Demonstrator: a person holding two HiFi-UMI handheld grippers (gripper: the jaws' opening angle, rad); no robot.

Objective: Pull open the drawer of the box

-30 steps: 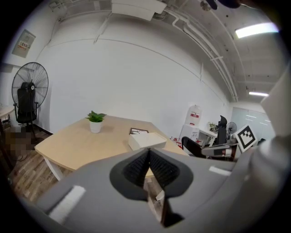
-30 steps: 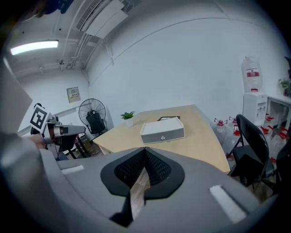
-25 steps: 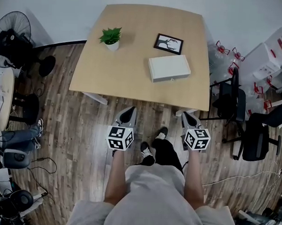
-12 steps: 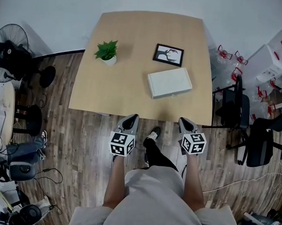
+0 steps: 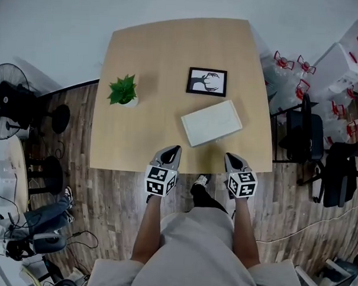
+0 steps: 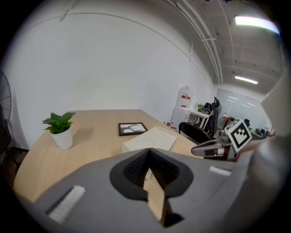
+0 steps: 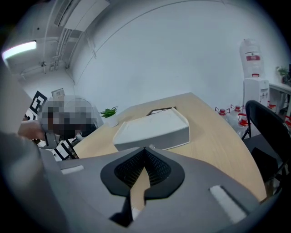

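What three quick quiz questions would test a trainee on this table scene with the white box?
1. True or false: the right gripper is gripping the white box.
2. In the head view, what stands on the table left of the picture frame? A) mug B) potted plant C) lamp
3. Fill in: the jaws of the left gripper are ____, with nothing between them.

Key: 1 false, it is short of the box; 2 B; 3 shut.
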